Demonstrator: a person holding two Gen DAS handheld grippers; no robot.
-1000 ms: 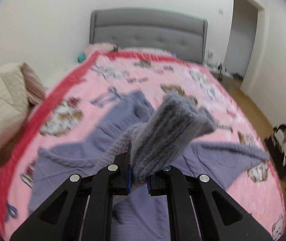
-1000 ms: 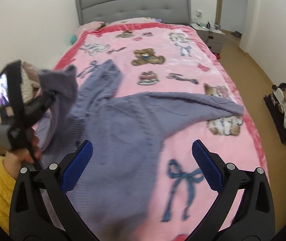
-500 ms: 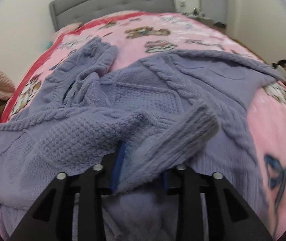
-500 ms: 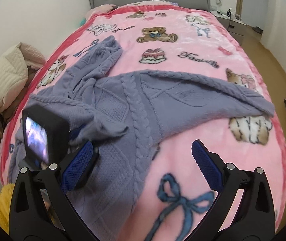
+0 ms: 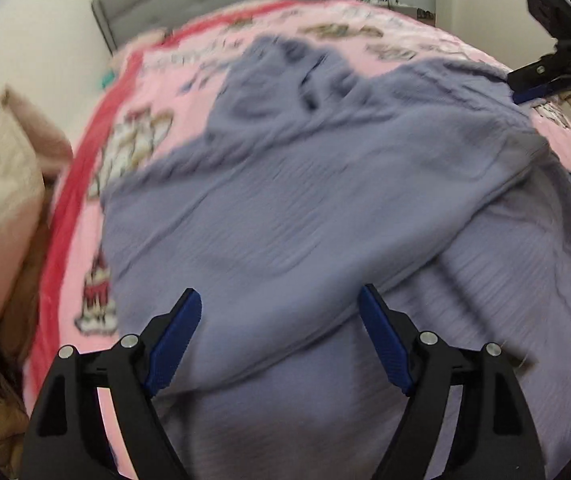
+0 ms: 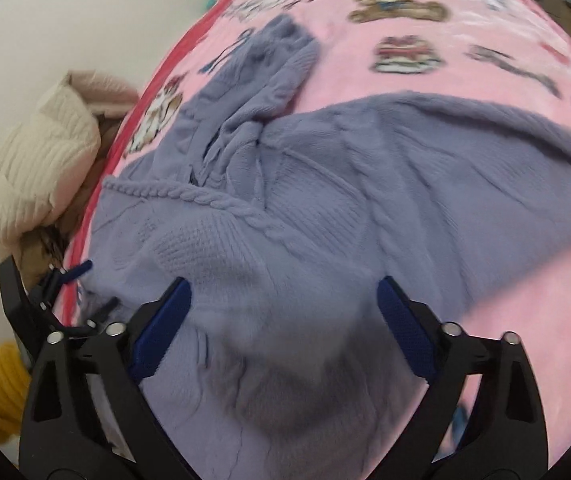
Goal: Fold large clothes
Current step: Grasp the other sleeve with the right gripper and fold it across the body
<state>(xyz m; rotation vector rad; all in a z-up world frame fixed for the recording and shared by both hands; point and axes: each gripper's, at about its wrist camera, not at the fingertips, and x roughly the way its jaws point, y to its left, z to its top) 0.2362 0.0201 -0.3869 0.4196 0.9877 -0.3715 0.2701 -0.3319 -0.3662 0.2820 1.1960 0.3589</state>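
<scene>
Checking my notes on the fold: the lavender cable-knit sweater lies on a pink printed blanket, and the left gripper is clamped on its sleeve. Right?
Not quite. The left gripper is open; its fingers grip nothing, per the left wrist view. The lavender cable-knit sweater does lie on the pink printed blanket.

Both wrist views angled steeply down, close, sharing the sweater
</scene>
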